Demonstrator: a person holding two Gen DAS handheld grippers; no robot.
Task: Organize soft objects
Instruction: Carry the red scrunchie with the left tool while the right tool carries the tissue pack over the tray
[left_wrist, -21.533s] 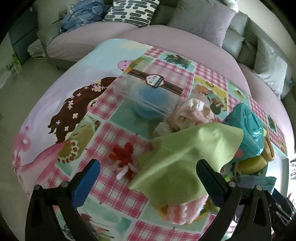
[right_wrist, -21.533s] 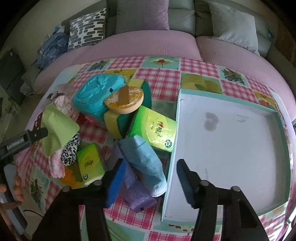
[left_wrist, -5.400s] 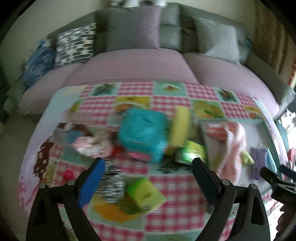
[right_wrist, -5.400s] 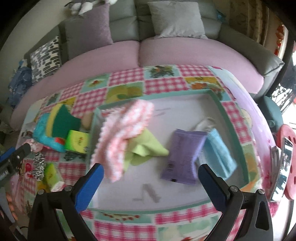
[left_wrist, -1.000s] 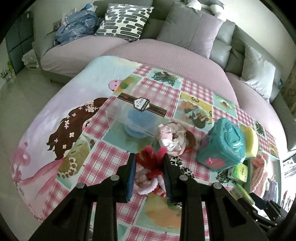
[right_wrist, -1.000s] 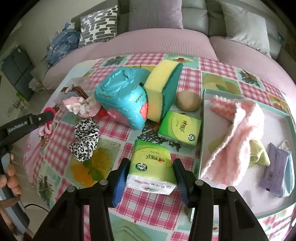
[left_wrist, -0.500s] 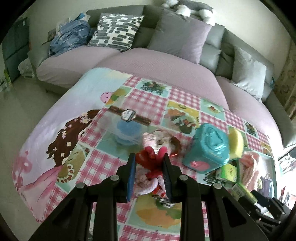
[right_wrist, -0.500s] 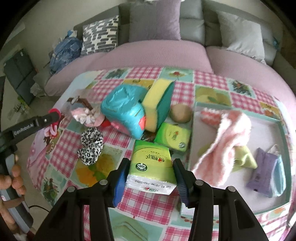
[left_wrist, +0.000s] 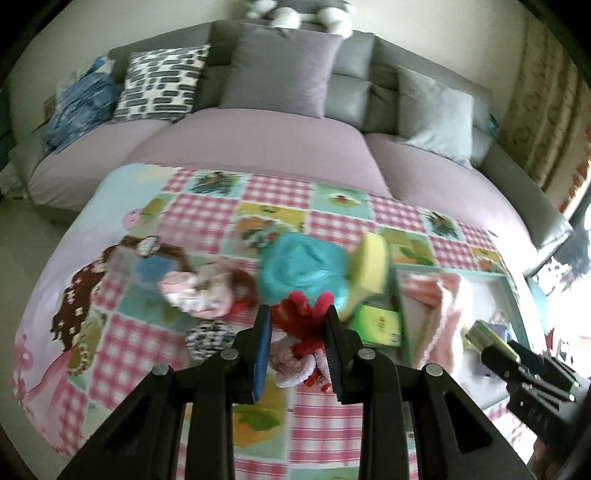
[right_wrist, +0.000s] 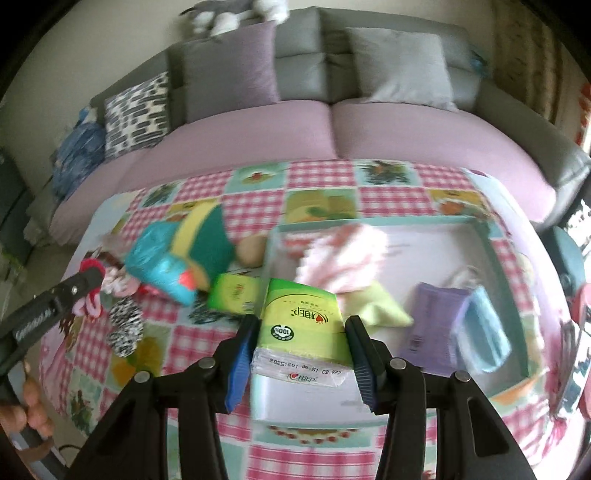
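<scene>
My left gripper (left_wrist: 297, 332) is shut on a red and pink scrunchie bundle (left_wrist: 301, 343), held above the checked tablecloth. My right gripper (right_wrist: 301, 339) is shut on a green tissue pack (right_wrist: 301, 328), held above the front left edge of the teal-rimmed white tray (right_wrist: 498, 236). The tray holds a pink knitted cloth (right_wrist: 343, 258), a light green cloth (right_wrist: 380, 306), a purple pack (right_wrist: 432, 321) and a blue face mask (right_wrist: 484, 328). On the cloth lie a black-and-white scrunchie (right_wrist: 125, 325) and a pale pink fabric bundle (left_wrist: 199, 291).
A teal box (right_wrist: 159, 262), a yellow-green sponge (right_wrist: 203, 236), a second green tissue pack (right_wrist: 232, 293) and a tan round thing (right_wrist: 251, 251) sit left of the tray. A clear box (left_wrist: 147, 258) stands at the table's left. A purple sofa with cushions (right_wrist: 332, 125) lies behind.
Both grippers have swung to the right, each with its load. The right one, with the tissue pack, now hangs over the tray's front left edge. The views are motion-blurred.
</scene>
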